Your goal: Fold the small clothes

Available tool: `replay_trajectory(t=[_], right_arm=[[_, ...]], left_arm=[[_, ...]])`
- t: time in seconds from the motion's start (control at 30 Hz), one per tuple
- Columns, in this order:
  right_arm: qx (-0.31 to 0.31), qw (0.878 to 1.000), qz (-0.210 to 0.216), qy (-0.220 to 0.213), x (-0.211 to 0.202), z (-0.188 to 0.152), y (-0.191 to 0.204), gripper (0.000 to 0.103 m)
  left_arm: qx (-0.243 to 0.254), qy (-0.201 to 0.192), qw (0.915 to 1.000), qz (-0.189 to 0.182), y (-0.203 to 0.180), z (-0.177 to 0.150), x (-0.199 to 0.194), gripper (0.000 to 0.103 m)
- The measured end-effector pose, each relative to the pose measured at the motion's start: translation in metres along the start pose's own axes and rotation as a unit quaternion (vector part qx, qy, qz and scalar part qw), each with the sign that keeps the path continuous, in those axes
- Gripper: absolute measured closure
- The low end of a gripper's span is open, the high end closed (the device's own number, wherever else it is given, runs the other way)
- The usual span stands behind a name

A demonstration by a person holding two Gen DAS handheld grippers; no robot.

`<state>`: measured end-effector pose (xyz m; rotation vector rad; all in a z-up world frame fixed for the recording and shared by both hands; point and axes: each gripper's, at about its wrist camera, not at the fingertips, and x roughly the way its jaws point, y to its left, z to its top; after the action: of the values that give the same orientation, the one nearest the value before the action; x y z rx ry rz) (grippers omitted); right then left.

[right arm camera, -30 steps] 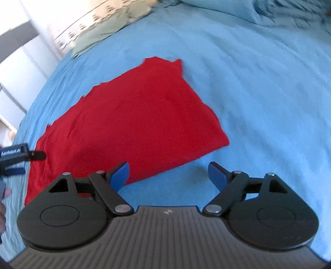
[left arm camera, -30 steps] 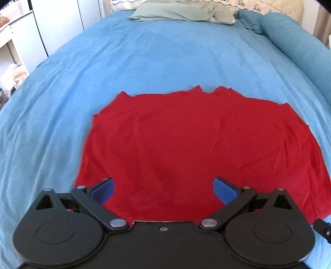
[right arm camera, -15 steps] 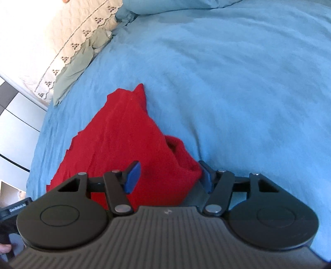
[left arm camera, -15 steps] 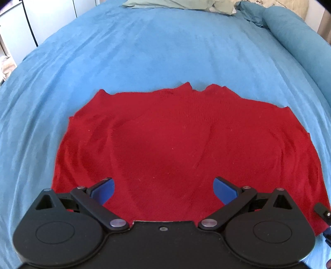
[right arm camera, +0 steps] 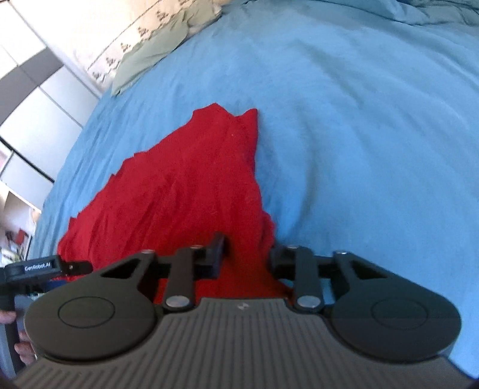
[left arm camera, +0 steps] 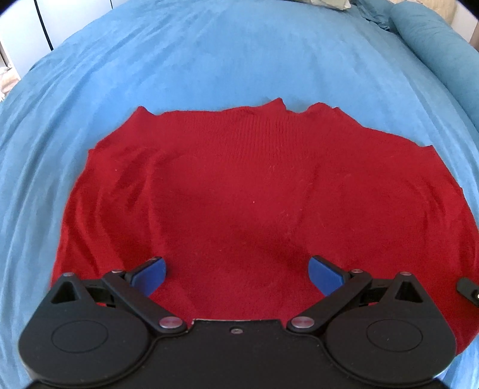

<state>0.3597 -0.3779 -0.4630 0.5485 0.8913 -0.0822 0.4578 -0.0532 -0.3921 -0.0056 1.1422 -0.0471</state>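
Note:
A red knit garment [left arm camera: 254, 185] lies spread flat on the blue bedspread [left arm camera: 209, 59]. My left gripper [left arm camera: 236, 272] is open, its blue pads low over the near edge of the garment, with cloth between them but not pinched. In the right wrist view the same red garment [right arm camera: 185, 191] runs away to the upper left. My right gripper [right arm camera: 247, 254] has closed on the garment's near right corner, and the cloth bunches up between its fingers. The left gripper's body [right arm camera: 39, 266] shows at the left edge of that view.
A teal bolster [left arm camera: 437, 45] lies along the bed's right side. A pale green pillow [right arm camera: 149, 59] and a patterned cream pillow [right arm camera: 143, 24] sit at the head. White cupboards [right arm camera: 36, 98] stand beyond the bed's left side.
My right gripper moved onto the garment's right corner and shut on it. My left gripper moved forward and lower over the near edge, staying open.

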Motion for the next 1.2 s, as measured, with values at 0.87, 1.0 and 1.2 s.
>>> replay_trajectory(t=[0.87,1.0,1.2], right_arm=[[-0.238,0.943,0.225,0.052,-0.002,-0.018,0.323,0.078],[-0.283,0.93,0.2,0.126,0.059,-0.077,0.345,0.079],[-0.324,0.92,0.177,0.134,0.075,-0.107,0.355,0.055]], left_arm=[[-0.025,0.024,0.9984,0.045,0.158,-0.023,-0.052,0.0],[-0.048,0.045,0.9955,0.068,0.202,-0.057,-0.045,0.001],[-0.09,0.039,0.9939,0.05,0.228,-0.079,-0.051,0.0]])
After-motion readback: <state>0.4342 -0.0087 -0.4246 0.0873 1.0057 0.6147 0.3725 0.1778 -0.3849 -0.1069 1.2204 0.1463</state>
